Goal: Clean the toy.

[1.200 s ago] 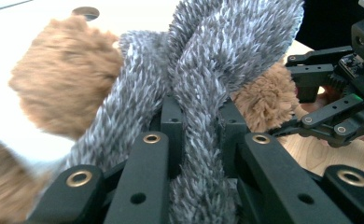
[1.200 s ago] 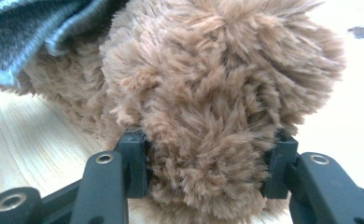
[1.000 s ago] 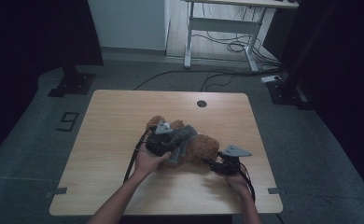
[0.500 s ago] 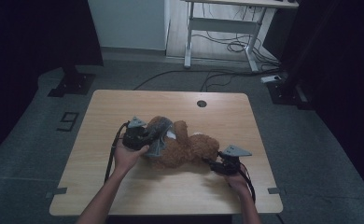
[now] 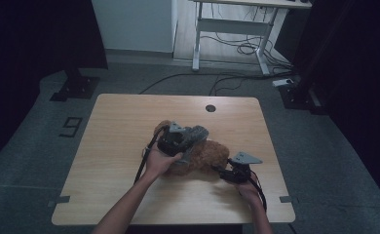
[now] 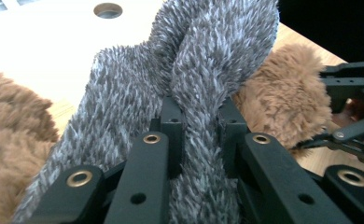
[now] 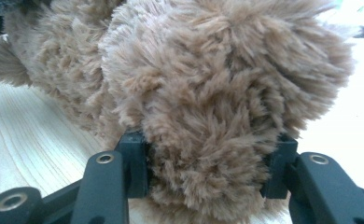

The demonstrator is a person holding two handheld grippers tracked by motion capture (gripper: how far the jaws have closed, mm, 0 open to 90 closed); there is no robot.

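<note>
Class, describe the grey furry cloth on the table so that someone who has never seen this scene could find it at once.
Start at the wooden table and find the brown plush toy near its middle. The grey furry cloth is draped over the toy's left part, pinched in the left gripper. Its grey pile sets it apart from the toy's brown fur.

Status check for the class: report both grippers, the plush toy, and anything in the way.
Left gripper shut on grey furry cloth. Right gripper clamped on brown plush toy, lying on table. Nothing in the way.
</note>
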